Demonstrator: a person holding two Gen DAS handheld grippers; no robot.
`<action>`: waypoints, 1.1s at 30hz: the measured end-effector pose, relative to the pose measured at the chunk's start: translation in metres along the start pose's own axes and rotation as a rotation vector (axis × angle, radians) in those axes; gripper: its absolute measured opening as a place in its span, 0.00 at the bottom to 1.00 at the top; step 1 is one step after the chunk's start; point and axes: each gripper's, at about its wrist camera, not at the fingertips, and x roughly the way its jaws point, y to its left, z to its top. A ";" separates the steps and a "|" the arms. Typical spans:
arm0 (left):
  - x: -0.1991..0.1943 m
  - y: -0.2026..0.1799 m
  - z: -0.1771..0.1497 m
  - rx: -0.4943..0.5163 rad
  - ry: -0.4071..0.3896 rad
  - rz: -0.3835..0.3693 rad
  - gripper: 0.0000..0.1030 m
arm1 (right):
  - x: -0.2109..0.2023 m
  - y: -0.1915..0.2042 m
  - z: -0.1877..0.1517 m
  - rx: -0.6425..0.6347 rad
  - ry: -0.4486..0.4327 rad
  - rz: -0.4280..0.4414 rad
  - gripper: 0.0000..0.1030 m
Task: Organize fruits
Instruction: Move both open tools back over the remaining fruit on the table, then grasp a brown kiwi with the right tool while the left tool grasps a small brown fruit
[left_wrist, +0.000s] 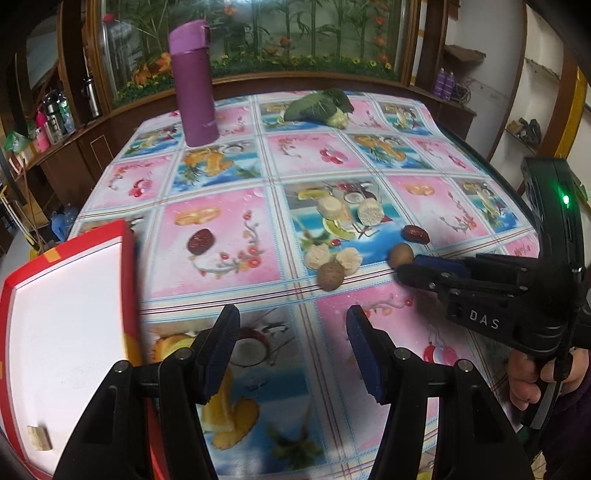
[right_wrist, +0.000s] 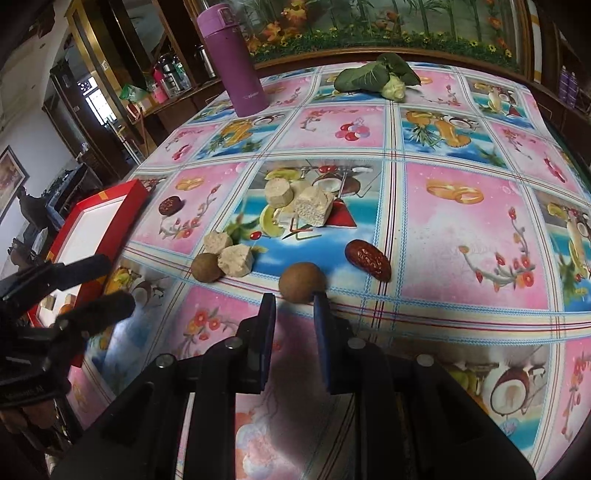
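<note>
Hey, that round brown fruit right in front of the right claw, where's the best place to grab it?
Grip the round brown fruit across its widest middle, approaching low from the near side where the right claw sits open. Its round shape probably rolls otherwise.

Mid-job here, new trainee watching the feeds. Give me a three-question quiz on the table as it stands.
1. True or false: the right gripper is shut on the round brown fruit.
2. Which lies closest right of that fruit? A) purple bottle B) red date C) leafy vegetable
3. Fill in: the left gripper is open beside the ____ tray.

Key:
1. False; its jaws are open, with the fruit just ahead of the fingertips.
2. B
3. red
</note>
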 end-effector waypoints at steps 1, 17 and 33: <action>0.003 -0.001 0.001 0.003 0.006 -0.002 0.58 | 0.001 -0.001 0.002 0.000 0.000 0.001 0.22; 0.032 -0.010 0.014 -0.002 0.044 -0.009 0.58 | 0.006 -0.009 0.013 0.013 -0.041 -0.081 0.26; 0.064 -0.010 0.028 -0.017 0.043 0.028 0.40 | -0.029 -0.058 0.022 0.236 -0.129 -0.015 0.26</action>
